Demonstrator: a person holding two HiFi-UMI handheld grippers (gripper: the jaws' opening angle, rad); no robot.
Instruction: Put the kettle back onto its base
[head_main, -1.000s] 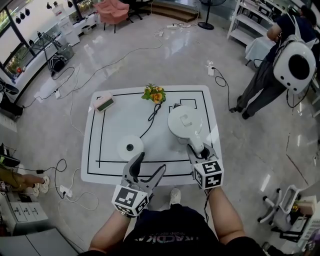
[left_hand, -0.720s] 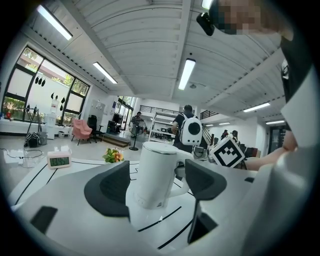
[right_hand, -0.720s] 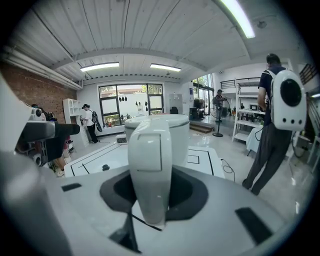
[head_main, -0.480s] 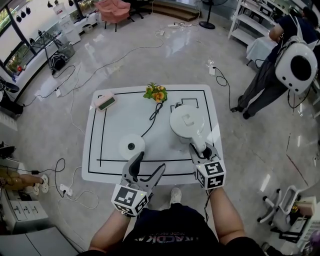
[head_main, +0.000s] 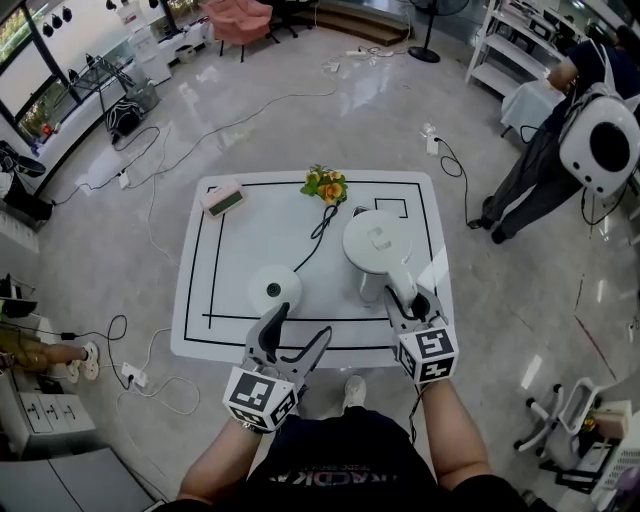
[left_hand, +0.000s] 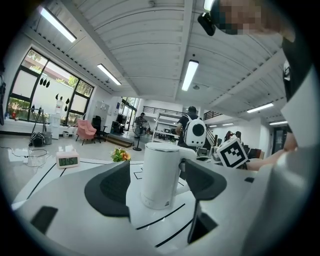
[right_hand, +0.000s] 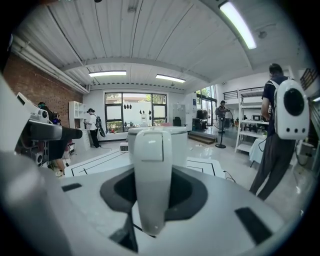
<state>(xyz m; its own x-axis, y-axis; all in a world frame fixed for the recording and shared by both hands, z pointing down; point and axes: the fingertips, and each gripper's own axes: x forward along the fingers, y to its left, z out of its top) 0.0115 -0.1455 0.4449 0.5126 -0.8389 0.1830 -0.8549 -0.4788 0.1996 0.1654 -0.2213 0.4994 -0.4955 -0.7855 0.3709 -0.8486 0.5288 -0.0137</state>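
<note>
Standing upright over the right part of the desk, the white kettle is gripped by its handle, which points toward the desk's near edge. The right gripper is set on that handle. In the right gripper view the jaws are seen clamped on it from both sides, with the kettle's body straight behind. Whether the kettle's bottom rests on the desk or is held just off it cannot be told.

The round white base lies on the desk to the kettle's left, apart from it, inside the black outline drawn on the desk top. A dark cord is led from the base toward the far edge, where a small bunch of orange and yellow flowers is placed. A small pink clock is found at the far left corner.

The left gripper is held at the desk's near edge, just in front of the base and touching neither it nor the kettle. Its jaws are spread apart and nothing is gripped. In the left gripper view the kettle is seen through the gap between them, farther off.

On the floor at the right, well apart from the desk, a person with a white backpack is seen by the shelves.
</note>
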